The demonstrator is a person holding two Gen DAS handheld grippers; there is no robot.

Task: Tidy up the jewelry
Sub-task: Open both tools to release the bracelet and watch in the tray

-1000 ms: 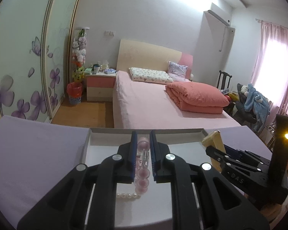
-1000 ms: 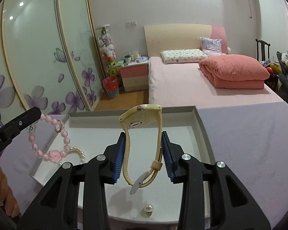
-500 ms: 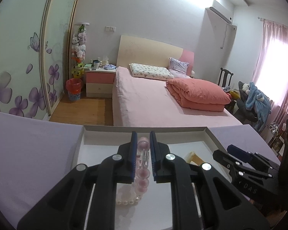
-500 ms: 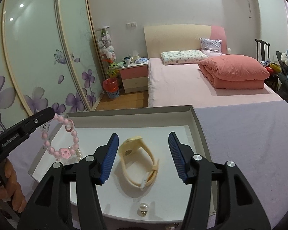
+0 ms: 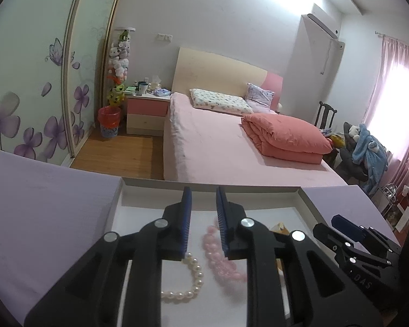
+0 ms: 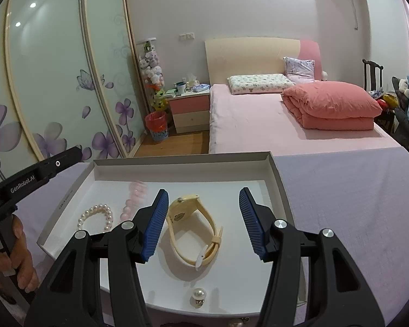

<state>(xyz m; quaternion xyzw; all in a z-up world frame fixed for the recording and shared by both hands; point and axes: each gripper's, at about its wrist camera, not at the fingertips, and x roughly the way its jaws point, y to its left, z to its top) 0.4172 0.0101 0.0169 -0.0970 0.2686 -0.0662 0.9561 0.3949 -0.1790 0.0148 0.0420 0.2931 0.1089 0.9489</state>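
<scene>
The left gripper (image 5: 203, 218) is opening its narrowly parted fingers, letting go of the pink bead bracelet (image 5: 220, 259), which is lying in the white tray (image 6: 275, 174) beside the pearl bracelet (image 6: 95, 215). The right gripper (image 6: 203, 218) is hovering half open and empty over the cream watch (image 6: 193, 229) (already set down). Next, probably, is the loose pearl earring (image 6: 199, 294) at the tray's near edge, needing a fine pinch.

Ahead I see a bed with pink sheets (image 6: 248, 128) and a cream headboard (image 6: 248, 57), a folded salmon quilt (image 6: 332, 106) on it. Left, sliding wardrobe doors with purple flowers (image 6: 54, 81); between them, a pink-and-cream nightstand (image 6: 189, 111) on the wooden floor (image 5: 114, 155). Pink curtains (image 5: 395, 95) glow at the right.
</scene>
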